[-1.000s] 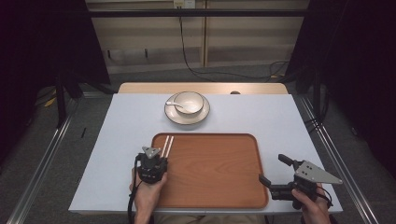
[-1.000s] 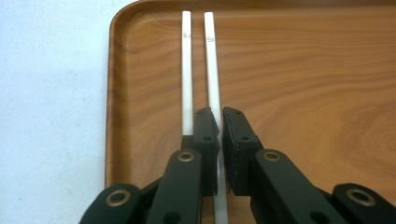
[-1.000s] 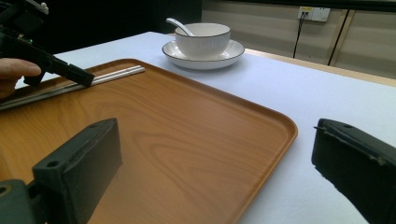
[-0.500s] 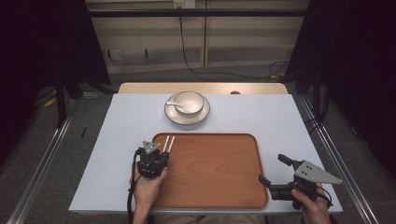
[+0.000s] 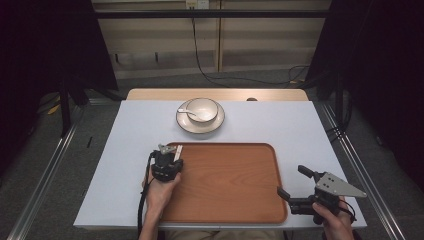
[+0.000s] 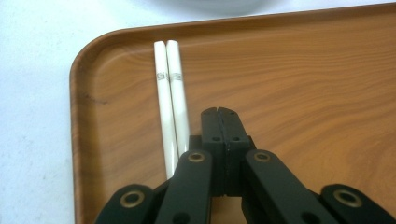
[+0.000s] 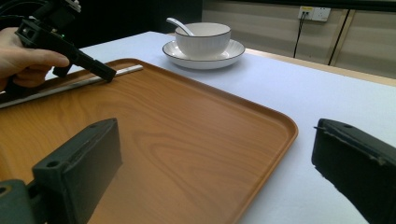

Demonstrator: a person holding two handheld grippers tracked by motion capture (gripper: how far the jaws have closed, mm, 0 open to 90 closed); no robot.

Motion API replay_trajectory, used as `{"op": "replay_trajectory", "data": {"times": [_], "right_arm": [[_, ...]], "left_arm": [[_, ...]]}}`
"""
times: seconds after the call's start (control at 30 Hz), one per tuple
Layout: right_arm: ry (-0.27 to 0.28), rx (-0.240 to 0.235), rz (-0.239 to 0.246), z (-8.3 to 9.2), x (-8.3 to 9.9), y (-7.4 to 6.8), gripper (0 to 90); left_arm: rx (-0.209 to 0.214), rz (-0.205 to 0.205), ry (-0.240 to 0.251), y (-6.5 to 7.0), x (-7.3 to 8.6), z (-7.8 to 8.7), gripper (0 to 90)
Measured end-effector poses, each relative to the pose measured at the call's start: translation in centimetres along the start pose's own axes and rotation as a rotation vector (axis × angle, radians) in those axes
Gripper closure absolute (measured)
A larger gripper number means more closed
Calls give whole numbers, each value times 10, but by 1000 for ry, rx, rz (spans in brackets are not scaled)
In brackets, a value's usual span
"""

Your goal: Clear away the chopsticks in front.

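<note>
1. The table (image 5: 125, 150) was covered in pale cloth, and a wooden tray (image 5: 225, 200) lay at its near edge.
2. The left gripper (image 5: 168, 149) hung over the tray's far left corner, held from below by the left hand (image 5: 159, 192). In the left gripper view its jaws were pressed together with nothing between them.
3. The chopsticks (image 6: 169, 102), a white pair, lay side by side and touching inside the tray along its left rim, just left of the closed jaws.
4. Beyond the tray, near the table's far edge, a white bowl (image 5: 202, 109) stood on a plate (image 5: 200, 125), with a spoon (image 5: 189, 113) resting in the bowl.
5. The right gripper (image 5: 292, 181) rested at the tray's near right corner in the right hand (image 5: 334, 222). Its jaws stood wide apart and empty, one over the tray, the other over the cloth.
</note>
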State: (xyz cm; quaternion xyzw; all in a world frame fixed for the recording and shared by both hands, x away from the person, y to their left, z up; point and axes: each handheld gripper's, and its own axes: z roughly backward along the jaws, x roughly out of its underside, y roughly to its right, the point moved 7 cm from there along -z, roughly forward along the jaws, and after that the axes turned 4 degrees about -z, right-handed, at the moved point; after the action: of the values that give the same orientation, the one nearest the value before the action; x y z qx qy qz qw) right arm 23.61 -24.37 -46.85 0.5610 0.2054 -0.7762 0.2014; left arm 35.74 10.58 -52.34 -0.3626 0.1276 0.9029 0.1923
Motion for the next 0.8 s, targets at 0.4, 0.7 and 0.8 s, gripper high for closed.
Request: {"op": "replay_trajectory", "data": {"times": [0.4, 0.7, 0.8], "right_arm": [[-3, -2, 0, -1, 0, 0, 13], [0, 6, -2, -2, -1, 1, 13], [-1, 8, -3, -2, 0, 1, 13]], "left_arm": [[-45, 25, 14, -6, 5, 5, 900], [-22, 5, 19, -7, 5, 6, 900], [-20, -37, 85, -1, 0, 9, 894]]}}
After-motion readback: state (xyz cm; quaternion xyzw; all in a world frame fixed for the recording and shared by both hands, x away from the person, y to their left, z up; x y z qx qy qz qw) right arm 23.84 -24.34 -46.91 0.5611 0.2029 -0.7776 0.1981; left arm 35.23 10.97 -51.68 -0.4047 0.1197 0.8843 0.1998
